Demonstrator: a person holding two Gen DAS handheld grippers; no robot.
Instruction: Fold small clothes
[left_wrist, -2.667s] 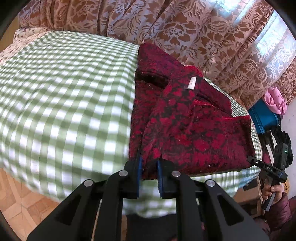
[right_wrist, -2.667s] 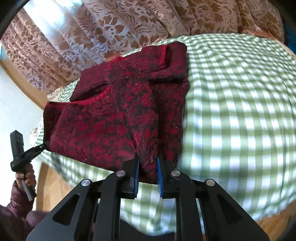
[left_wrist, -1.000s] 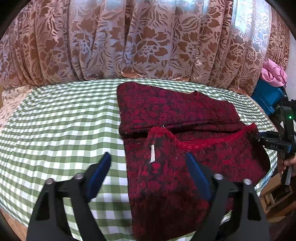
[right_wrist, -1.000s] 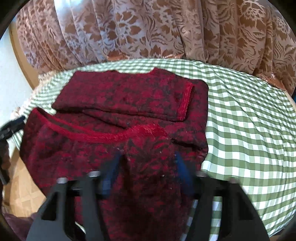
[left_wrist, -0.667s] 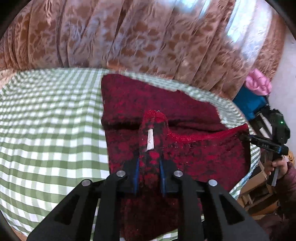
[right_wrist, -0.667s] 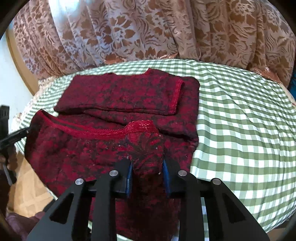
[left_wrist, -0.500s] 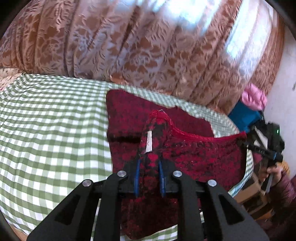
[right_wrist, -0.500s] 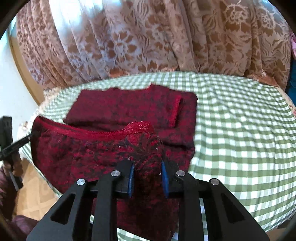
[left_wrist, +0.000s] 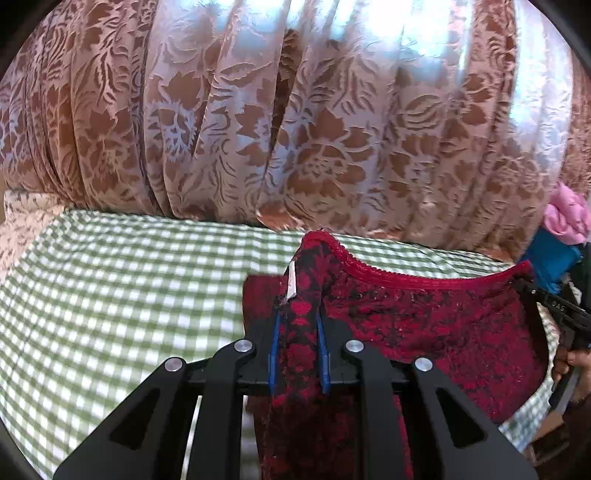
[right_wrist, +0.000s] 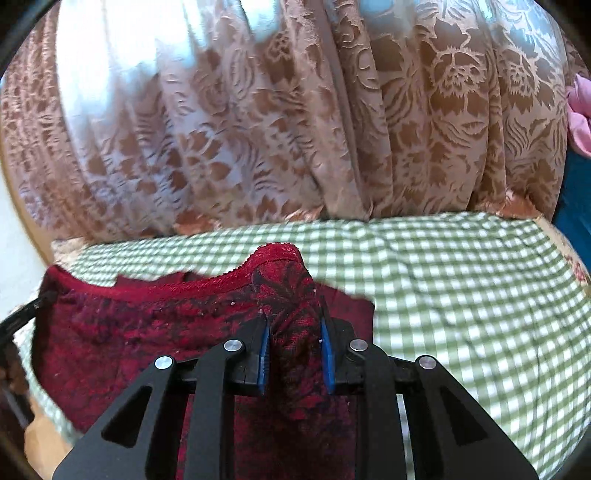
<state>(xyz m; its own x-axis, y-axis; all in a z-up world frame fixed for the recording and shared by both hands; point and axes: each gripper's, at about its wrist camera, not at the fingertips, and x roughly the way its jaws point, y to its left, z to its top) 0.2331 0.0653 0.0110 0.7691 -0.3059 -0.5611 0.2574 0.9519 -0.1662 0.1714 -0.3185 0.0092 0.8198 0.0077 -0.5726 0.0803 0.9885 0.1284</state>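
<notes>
A green checked cloth covers the worktop, with flowery curtains behind. The left gripper is clamped on the red sweater, lifted above the cloth. The right gripper is clamped on its other end. Far right sits a pink bundle.

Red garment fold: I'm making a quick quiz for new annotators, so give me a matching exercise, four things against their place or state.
Things:
1. red garment
2. left tongs
3. white label
4. pink cloth

States or places:
A. at the right edge, above a blue thing
B. sticking up just beyond the blue pads
C. lifted at its trimmed edge over the green checked cloth
D. shut on a pinch of fabric

Pairs: 1-C, 2-D, 3-B, 4-A
</notes>
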